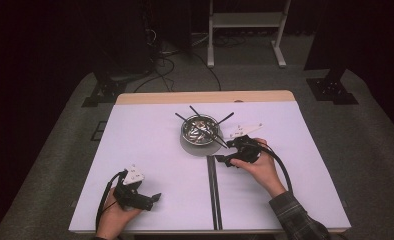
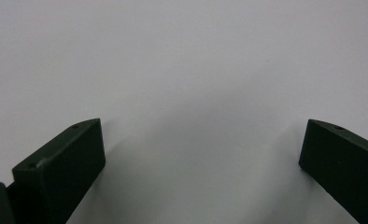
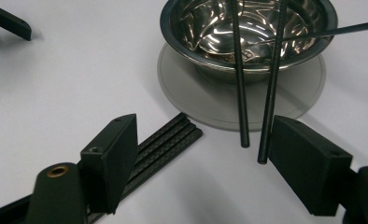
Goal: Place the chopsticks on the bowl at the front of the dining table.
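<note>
White table (image 1: 150,150): rods (image 3: 240,84) cross the bowl (image 3: 247,28).

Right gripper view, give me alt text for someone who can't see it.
Open right gripper nears two thin black rods leaning out of a shiny round steel bowl on a grey disc. Flat black ribbed strips lie on the white table.

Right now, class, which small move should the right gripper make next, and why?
Probably ease the right gripper forward and close on one black rod. Its jaws stand open, and two rod ends overhang the steel bowl between them, near the right-hand jaw.
</note>
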### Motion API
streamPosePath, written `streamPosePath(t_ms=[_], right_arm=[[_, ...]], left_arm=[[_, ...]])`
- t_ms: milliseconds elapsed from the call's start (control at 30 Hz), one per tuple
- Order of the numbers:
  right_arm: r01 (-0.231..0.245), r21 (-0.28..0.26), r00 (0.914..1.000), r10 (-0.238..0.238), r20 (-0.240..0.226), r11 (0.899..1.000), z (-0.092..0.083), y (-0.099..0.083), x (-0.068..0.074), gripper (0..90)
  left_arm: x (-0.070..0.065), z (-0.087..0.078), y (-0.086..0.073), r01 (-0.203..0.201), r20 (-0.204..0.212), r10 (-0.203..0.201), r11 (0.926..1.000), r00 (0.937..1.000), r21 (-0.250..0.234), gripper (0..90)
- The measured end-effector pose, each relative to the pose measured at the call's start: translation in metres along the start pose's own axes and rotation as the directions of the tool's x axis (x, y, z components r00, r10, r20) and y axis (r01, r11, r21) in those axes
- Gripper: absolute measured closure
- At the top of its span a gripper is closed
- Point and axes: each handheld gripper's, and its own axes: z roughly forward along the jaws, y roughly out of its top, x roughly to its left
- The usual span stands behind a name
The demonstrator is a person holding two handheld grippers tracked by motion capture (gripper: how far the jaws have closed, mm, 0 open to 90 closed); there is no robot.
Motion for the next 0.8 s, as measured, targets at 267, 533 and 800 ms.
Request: streamPosePath(t_ms=[267,533,800], right_arm=[[0.024,0.004,0.9995,-0.023,-0.022,1.0,0.003,0.002,0.009,23.2],[0.031,0.014,0.9981,-0.03,-0.053,0.999,0.01,0.003,0.02,23.6],[0.063,0.015,0.9945,-0.061,-0.085,0.998,0.016,0.005,0.032,23.8]], left_arm=[[0.0,0.0,0.0,-0.002,0.0,0.002,1.0,1.0,0.0,0.0],[0.0,0.0,0.0,-0.002,0.0,0.002,1.0,1.0,0.0,0.0],[0.0,0.0,0.0,-0.002,0.0,0.002,1.0,1.0,0.0,0.0]])
